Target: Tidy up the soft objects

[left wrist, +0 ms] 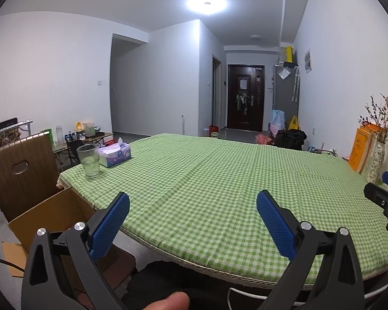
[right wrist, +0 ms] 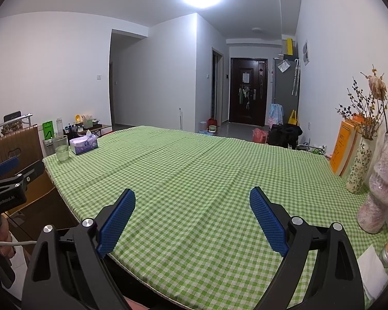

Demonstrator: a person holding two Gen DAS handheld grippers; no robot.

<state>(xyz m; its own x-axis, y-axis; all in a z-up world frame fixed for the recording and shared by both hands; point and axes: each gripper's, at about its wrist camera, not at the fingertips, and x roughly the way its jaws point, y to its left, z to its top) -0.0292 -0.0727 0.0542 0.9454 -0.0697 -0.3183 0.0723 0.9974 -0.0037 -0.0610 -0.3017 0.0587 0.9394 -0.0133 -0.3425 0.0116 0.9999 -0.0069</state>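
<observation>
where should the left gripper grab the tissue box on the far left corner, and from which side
Grip the tissue box across its two long side walls, low on the body, coming from above and slightly right. The tissue sticking out of its top is too flimsy to hold, and the glass stands close on its near-left side, so that approach risks a knock. The left gripper is open and likely wide enough.

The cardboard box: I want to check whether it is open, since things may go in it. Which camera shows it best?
The left wrist view: the cardboard box sits beside the table's left edge, top flaps open. The right wrist view shows only a brown sliver of it behind the left gripper.
</observation>
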